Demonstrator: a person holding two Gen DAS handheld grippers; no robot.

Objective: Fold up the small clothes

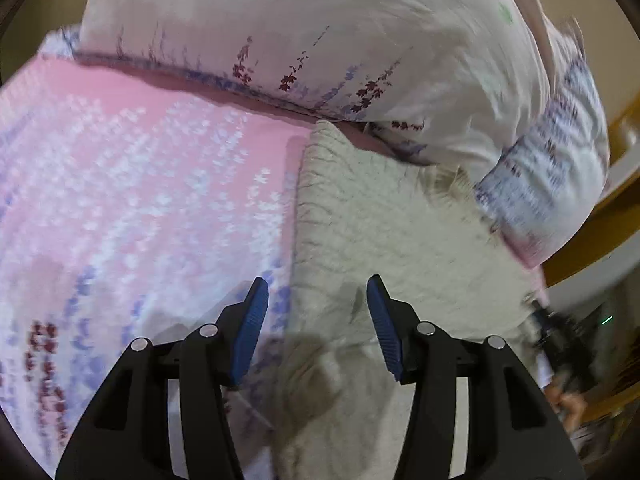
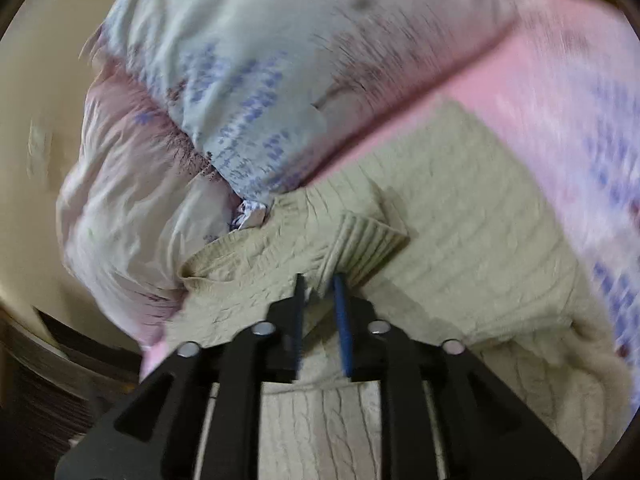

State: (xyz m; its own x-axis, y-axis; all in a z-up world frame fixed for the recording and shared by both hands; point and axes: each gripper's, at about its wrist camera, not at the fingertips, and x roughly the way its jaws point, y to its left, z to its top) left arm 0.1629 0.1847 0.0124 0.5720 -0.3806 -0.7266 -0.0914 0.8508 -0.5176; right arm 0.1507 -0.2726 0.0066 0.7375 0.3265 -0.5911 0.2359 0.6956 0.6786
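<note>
A cream cable-knit sweater (image 1: 384, 220) lies on a pink flowered bedsheet (image 1: 140, 168). My left gripper (image 1: 318, 296) is open and empty, hovering over the sweater's left edge. In the right wrist view the sweater (image 2: 472, 216) spreads across the bed. My right gripper (image 2: 318, 284) is shut on the sweater's sleeve, just behind its ribbed cuff (image 2: 368, 240), and holds the sleeve over the sweater's body.
A bunched white flowered duvet (image 1: 320, 32) lies right behind the sweater; it also shows in the right wrist view (image 2: 240, 80). A wooden bed frame (image 1: 616, 216) runs along the right. The bed's edge and a dark floor (image 2: 48, 392) lie at lower left.
</note>
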